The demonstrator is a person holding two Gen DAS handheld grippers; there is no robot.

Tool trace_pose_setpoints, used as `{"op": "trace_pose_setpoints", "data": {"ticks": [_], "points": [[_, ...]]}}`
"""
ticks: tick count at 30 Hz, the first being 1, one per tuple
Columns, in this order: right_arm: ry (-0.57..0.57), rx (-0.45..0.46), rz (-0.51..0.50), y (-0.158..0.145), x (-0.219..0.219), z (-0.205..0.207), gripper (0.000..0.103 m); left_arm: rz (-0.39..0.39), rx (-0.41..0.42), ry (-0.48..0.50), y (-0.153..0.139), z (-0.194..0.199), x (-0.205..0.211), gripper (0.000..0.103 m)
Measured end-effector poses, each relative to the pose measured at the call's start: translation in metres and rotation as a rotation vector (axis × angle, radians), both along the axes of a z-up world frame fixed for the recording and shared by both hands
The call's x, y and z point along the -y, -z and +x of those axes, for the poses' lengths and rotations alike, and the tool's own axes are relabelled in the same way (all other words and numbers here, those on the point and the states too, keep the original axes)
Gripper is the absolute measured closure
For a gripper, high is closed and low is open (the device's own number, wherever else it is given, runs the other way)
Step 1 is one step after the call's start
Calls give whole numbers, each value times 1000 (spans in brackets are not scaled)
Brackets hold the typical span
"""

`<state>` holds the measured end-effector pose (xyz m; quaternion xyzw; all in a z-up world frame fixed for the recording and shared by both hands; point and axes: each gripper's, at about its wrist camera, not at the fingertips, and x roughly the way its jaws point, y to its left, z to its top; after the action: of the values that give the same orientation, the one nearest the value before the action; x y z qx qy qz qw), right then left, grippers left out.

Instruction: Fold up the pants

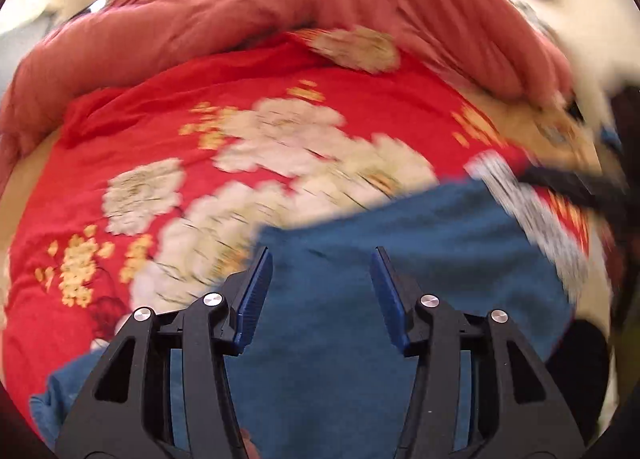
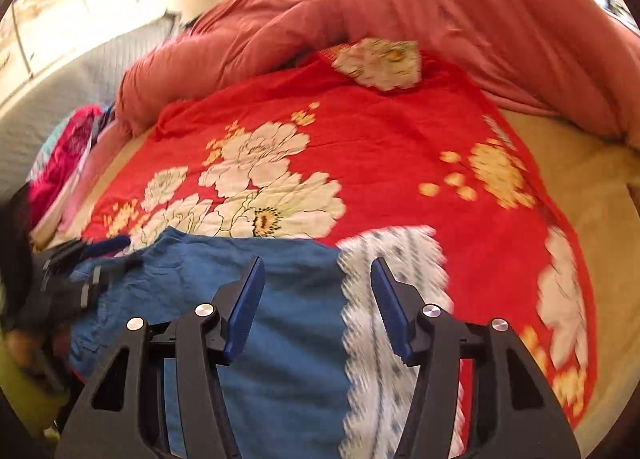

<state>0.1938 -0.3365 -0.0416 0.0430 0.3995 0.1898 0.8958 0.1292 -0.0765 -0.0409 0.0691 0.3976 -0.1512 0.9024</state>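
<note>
Pants [image 2: 280, 323] of blue cloth lay spread on the red floral sheet [image 2: 380, 131] covering the bed, beside a white patterned fabric [image 2: 384, 323]. Left tongs [image 1: 320, 283] and right tongs [image 2: 318, 291] both hung over them, spread apart and empty.

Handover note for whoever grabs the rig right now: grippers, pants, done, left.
Left gripper: open, empty, over the blue pants.
Right gripper: open, empty, over the pants' edge where a white patterned cloth lies beside them.
The pants lie spread on the red floral sheet on the bed; a pink duvet is bunched at the far side.
Both views are motion-blurred, so I cannot tell how many folds are in, or whether the white cloth is part of the pants.
Left to do: check the layout, grip an edge, fold.
</note>
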Motion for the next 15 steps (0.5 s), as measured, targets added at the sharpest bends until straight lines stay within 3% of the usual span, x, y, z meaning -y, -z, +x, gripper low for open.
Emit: {"op": "trace_pose_setpoints", "data": {"ticks": [5, 10, 15], "points": [[63, -123, -154, 34, 0, 34, 52, 135, -74, 22, 35, -5, 19, 54], [91, -150, -50, 49, 20, 39, 56, 44, -131, 0, 50, 1, 0, 45], [94, -122, -108, 48, 10, 34, 54, -5, -115, 3, 51, -4, -7, 45]]}}
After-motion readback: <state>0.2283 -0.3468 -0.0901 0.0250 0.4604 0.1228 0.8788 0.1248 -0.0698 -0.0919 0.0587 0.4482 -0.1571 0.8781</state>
